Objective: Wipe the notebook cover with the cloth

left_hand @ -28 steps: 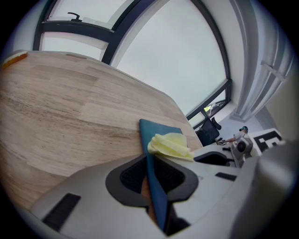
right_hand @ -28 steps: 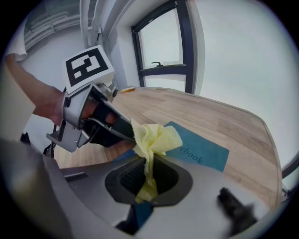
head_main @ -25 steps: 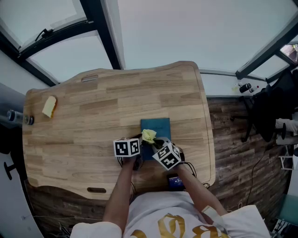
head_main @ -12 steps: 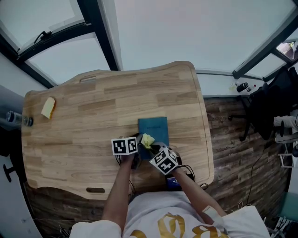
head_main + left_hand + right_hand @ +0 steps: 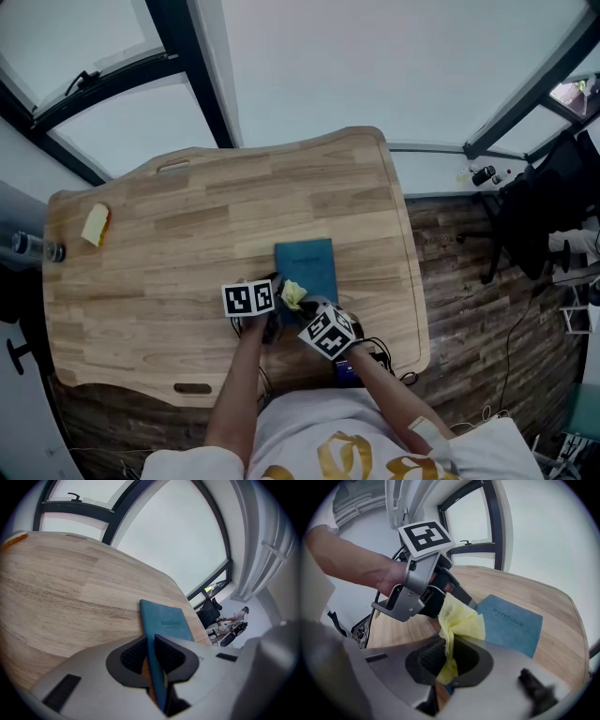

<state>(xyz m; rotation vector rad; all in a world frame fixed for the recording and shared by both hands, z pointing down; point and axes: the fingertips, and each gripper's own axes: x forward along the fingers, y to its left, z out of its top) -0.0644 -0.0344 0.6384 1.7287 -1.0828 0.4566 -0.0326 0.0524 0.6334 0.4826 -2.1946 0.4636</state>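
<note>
A teal notebook lies flat on the wooden table, its cover up. My left gripper is shut on the notebook's near edge, pinning that edge between its jaws. My right gripper is shut on a yellow cloth, which bunches out above the jaws and hangs over the notebook's near left corner. In the head view the cloth shows between the two marker cubes. Seen in the right gripper view, the left gripper sits just beyond the cloth.
A yellow sponge-like piece lies at the table's far left, next to a dark can off the edge. Window frames run behind the table. An office chair and clutter stand on the floor to the right.
Both grippers and the cloth have drawn slightly toward the near edge of the notebook. The notebook stays put under the left gripper's hold.
</note>
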